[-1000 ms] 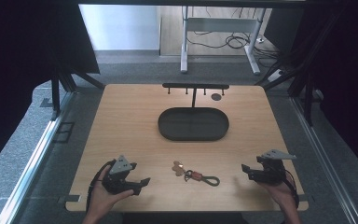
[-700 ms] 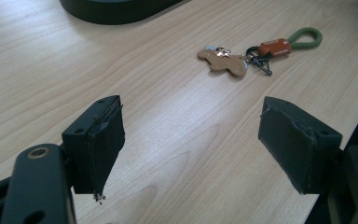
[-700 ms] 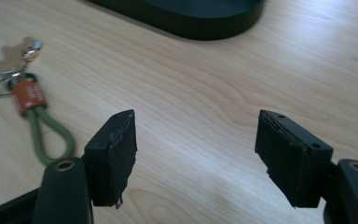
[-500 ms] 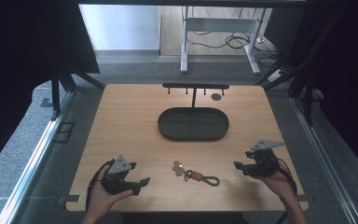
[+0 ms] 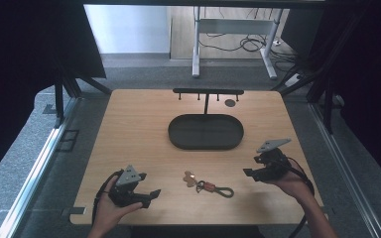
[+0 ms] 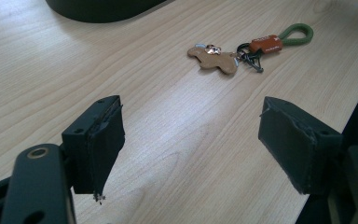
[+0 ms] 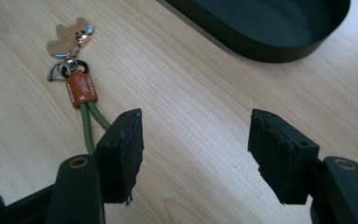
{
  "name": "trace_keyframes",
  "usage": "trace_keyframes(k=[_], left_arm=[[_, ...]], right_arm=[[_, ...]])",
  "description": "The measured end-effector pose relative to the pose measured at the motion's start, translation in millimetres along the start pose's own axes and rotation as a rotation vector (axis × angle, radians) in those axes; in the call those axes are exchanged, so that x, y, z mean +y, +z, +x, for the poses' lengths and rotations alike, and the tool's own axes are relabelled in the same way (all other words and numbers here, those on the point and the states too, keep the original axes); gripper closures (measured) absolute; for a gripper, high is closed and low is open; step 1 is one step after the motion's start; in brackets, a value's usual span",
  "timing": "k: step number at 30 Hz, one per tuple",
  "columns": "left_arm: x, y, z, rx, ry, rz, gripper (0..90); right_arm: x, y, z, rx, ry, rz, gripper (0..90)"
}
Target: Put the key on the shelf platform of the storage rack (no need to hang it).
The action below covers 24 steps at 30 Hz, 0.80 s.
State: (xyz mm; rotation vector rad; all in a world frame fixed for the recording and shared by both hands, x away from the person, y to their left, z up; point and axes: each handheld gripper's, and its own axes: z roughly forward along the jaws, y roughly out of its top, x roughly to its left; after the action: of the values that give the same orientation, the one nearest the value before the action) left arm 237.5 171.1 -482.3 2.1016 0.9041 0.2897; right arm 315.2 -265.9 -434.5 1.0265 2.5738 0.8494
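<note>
A keychain point(image 5: 208, 186) lies flat on the wooden table between my two grippers: a tan bear-shaped tag point(image 6: 214, 59), an orange tab point(image 6: 265, 43) and a green cord loop point(image 6: 299, 31). My left gripper point(image 5: 151, 195) rests near the table's front left, open, with the keychain ahead of its jaws point(image 6: 193, 126). My right gripper point(image 5: 249, 173) hovers to the right of the keychain, open and holding nothing. In the right gripper view point(image 7: 198, 135) the green cord point(image 7: 89, 122) runs just beside its left jaw, apart from it.
A black oval tray point(image 5: 174, 135) sits in the table's middle, its wall close ahead in the right gripper view point(image 7: 261, 50). Behind it stands a low black rack with hooks point(image 5: 208, 91), and a small dark disc point(image 5: 229, 103) lies beside that.
My right gripper has moved left and away from the table's front edge, closer to the keychain and tray. The left gripper and the keychain have stayed put.
</note>
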Motion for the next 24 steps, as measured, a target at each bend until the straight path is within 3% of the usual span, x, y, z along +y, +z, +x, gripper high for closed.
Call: trace_keyframes(k=[7, 24], left_arm=[[0.1, -0.1, -0.6, -0.002, 0.000, -0.003, 22.6], [0.8, -1.5, -1.3, -0.008, 0.002, -0.009, 22.6]], right_arm=[[19.3, -0.2, 8.7, 0.014, -0.057, 0.050, 37.2], [48.9, 16.8, 26.6, 0.063, -0.119, 0.137, 39.4]])
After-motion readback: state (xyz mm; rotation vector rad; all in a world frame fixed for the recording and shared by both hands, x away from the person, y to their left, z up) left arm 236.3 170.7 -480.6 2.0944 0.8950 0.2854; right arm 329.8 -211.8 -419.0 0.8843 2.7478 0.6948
